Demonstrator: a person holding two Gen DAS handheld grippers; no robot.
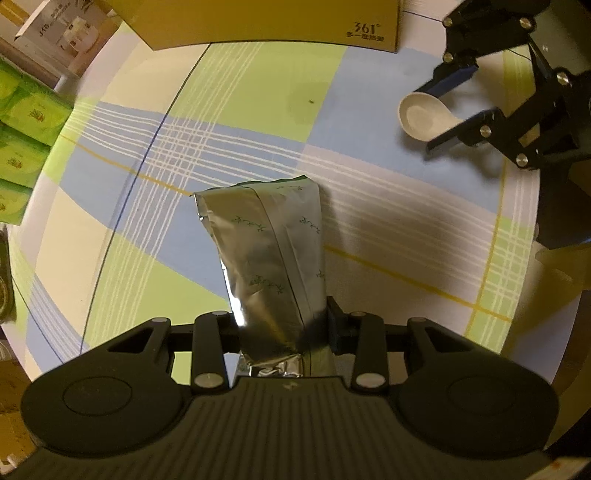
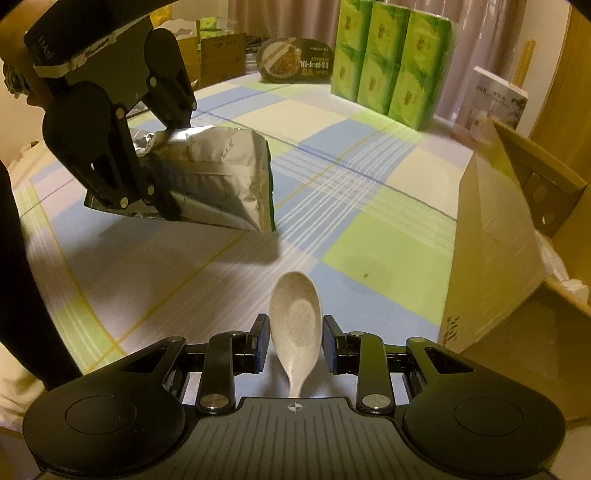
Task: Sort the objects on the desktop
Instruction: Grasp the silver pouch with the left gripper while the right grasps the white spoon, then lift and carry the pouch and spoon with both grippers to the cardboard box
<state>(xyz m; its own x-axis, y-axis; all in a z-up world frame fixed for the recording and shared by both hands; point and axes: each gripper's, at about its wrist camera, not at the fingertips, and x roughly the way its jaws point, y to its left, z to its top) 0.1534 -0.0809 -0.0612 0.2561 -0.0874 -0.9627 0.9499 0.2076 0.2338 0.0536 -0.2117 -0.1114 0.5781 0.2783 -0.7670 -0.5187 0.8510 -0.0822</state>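
My left gripper (image 1: 282,326) is shut on a silver foil pouch (image 1: 266,251) with green sprigs and holds it above the checked tablecloth (image 1: 240,110). The right wrist view shows that pouch (image 2: 218,177) in the left gripper (image 2: 159,181), lifted, with its shadow on the cloth. A speckled white spoon (image 2: 295,328) lies between the fingers of my right gripper (image 2: 294,343), handle toward the camera. The jaws stand close beside it with small gaps. In the left wrist view the spoon (image 1: 424,116) sits between the right gripper's fingers (image 1: 448,110).
A yellow cardboard box (image 2: 495,236) stands open at the right; it also shows in the left wrist view (image 1: 277,22). Green tissue packs (image 2: 391,59), a food tray (image 2: 291,59) and a white carton (image 2: 491,107) line the far edge.
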